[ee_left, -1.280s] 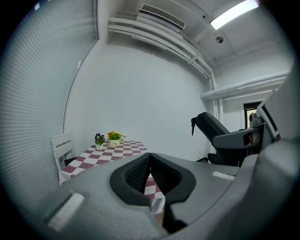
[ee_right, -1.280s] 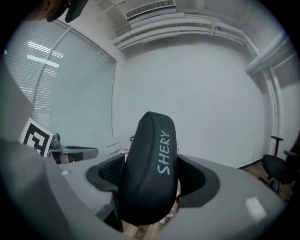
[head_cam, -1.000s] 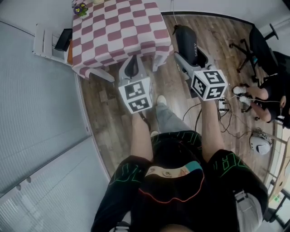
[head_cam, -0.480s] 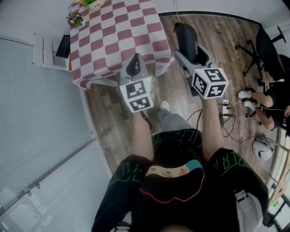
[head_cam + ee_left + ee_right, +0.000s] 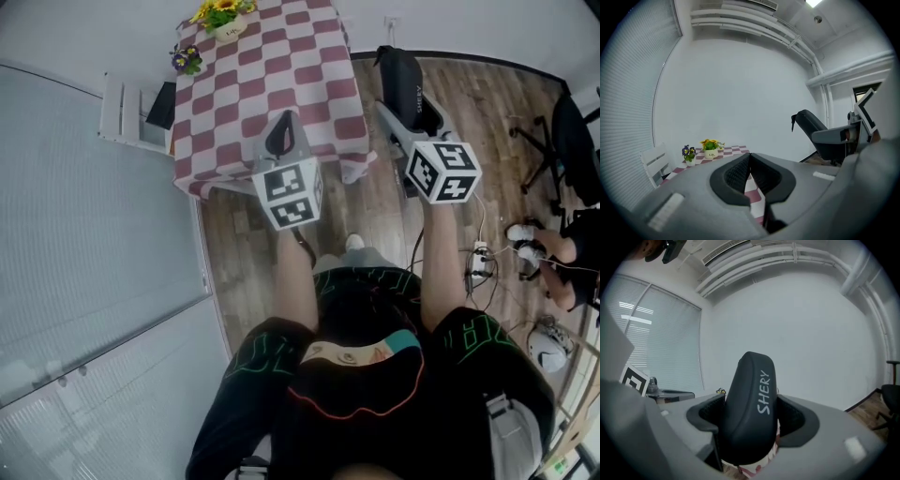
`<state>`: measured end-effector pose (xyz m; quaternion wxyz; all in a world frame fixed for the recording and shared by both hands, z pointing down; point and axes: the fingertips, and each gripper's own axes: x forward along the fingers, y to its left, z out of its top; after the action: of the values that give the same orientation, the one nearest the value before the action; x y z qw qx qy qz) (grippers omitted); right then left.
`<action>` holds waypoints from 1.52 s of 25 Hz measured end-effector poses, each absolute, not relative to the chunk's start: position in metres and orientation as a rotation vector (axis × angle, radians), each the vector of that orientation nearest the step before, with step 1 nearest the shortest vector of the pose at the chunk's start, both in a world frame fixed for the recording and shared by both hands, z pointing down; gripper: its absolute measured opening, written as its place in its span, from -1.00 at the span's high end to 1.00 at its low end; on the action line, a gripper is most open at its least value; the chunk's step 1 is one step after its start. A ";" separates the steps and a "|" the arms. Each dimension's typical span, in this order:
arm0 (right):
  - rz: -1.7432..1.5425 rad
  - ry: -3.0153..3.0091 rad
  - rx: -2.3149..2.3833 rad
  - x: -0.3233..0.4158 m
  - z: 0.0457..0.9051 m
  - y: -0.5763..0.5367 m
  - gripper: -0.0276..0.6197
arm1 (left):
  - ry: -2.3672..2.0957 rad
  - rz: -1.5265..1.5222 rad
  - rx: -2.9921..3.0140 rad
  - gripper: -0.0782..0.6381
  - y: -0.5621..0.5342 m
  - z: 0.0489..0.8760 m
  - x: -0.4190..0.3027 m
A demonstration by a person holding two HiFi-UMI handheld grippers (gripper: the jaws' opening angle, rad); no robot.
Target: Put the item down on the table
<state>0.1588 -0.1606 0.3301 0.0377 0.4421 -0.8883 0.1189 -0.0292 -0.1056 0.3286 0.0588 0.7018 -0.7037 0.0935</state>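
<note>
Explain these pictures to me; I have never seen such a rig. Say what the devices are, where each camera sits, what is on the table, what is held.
A person holds a two-jaw gripper in each hand; the marker cubes are part of them. The head view looks down from the person's head; each gripper view rides on its gripper, looking along the jaws. The left gripper is shut and empty. The right gripper clamps a black case printed SHERY, in the air. On the checked table stand two flower pots.
</note>
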 end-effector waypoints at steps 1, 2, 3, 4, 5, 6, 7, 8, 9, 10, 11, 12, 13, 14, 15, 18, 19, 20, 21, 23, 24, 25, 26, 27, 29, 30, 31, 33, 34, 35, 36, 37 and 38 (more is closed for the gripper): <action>0.364 -2.732 1.357 0.159 0.328 -0.164 -0.16 | -2.141 0.281 2.130 0.76 -0.109 0.325 -0.030; 0.361 -2.739 1.358 0.159 0.325 -0.168 -0.16 | -2.149 0.277 2.137 0.75 -0.112 0.322 -0.030; 0.357 -2.746 1.357 0.159 0.322 -0.171 -0.16 | -2.156 0.274 2.144 0.76 -0.115 0.319 -0.031; 0.352 -2.753 1.354 0.157 0.321 -0.173 -0.16 | -2.162 0.273 2.147 0.76 -0.117 0.318 -0.032; 0.348 -2.758 1.350 0.156 0.319 -0.175 -0.16 | -2.168 0.274 2.145 0.75 -0.119 0.316 -0.033; 0.346 -2.762 1.346 0.155 0.318 -0.177 -0.16 | -2.173 0.274 2.144 0.75 -0.121 0.315 -0.033; 0.345 -2.765 1.344 0.154 0.318 -0.180 -0.16 | -2.175 0.274 2.144 0.76 -0.123 0.314 -0.034; 0.345 -2.766 1.345 0.154 0.317 -0.182 -0.16 | -2.172 0.273 2.145 0.76 -0.126 0.313 -0.033; 0.343 -2.766 1.347 0.155 0.317 -0.185 -0.16 | -2.168 0.272 2.146 0.75 -0.128 0.313 -0.033; 0.341 -2.766 1.350 0.155 0.316 -0.188 -0.16 | -2.166 0.271 2.148 0.76 -0.131 0.313 -0.034; 0.338 -2.764 1.352 0.154 0.317 -0.191 -0.16 | -2.165 0.268 2.150 0.76 -0.135 0.314 -0.035; 0.333 -2.761 1.354 0.153 0.318 -0.194 -0.16 | -2.166 0.266 2.149 0.76 -0.139 0.315 -0.037; 0.329 -2.758 1.356 0.153 0.318 -0.198 -0.16 | -2.166 0.264 2.148 0.76 -0.143 0.316 -0.038; 0.324 -2.756 1.358 0.152 0.319 -0.202 -0.16 | -2.166 0.260 2.149 0.75 -0.147 0.317 -0.039; 0.321 -2.755 1.361 0.152 0.318 -0.207 -0.16 | -2.163 0.256 2.152 0.75 -0.152 0.318 -0.040; 0.320 -2.750 1.369 0.148 0.318 -0.221 -0.16 | -2.155 0.241 2.165 0.76 -0.167 0.319 -0.044; 0.321 -2.748 1.368 0.144 0.319 -0.227 -0.16 | -2.155 0.239 2.165 0.75 -0.172 0.320 -0.047; 0.322 -2.746 1.364 0.139 0.321 -0.233 -0.16 | -2.156 0.239 2.161 0.76 -0.178 0.323 -0.052; 0.324 -2.742 1.359 0.134 0.323 -0.240 -0.16 | -2.155 0.242 2.155 0.75 -0.185 0.326 -0.057; 0.340 -2.728 1.346 0.124 0.332 -0.253 -0.16 | -2.145 0.254 2.135 0.75 -0.197 0.335 -0.067; 0.352 -2.719 1.339 0.119 0.336 -0.260 -0.16 | -2.136 0.260 2.123 0.75 -0.203 0.340 -0.071; 0.364 -2.711 1.332 0.115 0.341 -0.266 -0.16 | -2.127 0.263 2.111 0.76 -0.208 0.344 -0.075; 0.376 -2.704 1.327 0.110 0.345 -0.272 -0.16 | -2.116 0.266 2.100 0.75 -0.214 0.348 -0.079; 0.385 -2.697 1.322 0.106 0.349 -0.279 -0.16 | -2.107 0.269 2.092 0.76 -0.220 0.352 -0.082; 0.400 -2.684 1.311 0.096 0.357 -0.292 -0.16 | -2.092 0.274 2.079 0.76 -0.233 0.360 -0.090; 0.409 -2.676 1.303 0.091 0.361 -0.298 -0.16 | -2.083 0.278 2.072 0.76 -0.239 0.365 -0.093; 0.418 -2.667 1.296 0.086 0.366 -0.304 -0.16 | -2.074 0.283 2.066 0.76 -0.245 0.371 -0.096; 0.436 -2.649 1.287 0.077 0.375 -0.316 -0.16 | -2.054 0.294 2.057 0.76 -0.258 0.382 -0.102; 0.444 -2.641 1.284 0.073 0.380 -0.322 -0.16 | -2.042 0.299 2.054 0.76 -0.264 0.387 -0.104; 0.453 -2.633 1.281 0.069 0.384 -0.327 -0.16 | -2.032 0.305 2.052 0.76 -0.270 0.391 -0.107; 0.461 -2.626 1.277 0.064 0.388 -0.332 -0.16 | -2.025 0.314 2.051 0.76 -0.276 0.394 -0.110; 0.470 -2.618 1.273 0.060 0.393 -0.337 -0.16 | -2.019 0.324 2.050 0.76 -0.281 0.397 -0.113; 0.478 -2.611 1.269 0.056 0.397 -0.342 -0.16 | -2.012 0.332 2.049 0.76 -0.286 0.400 -0.116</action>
<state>0.0563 -0.3419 0.3965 0.0997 0.4293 -0.8830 0.1616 -0.1156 -0.2859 0.4002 0.1249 0.7031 -0.6906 0.1140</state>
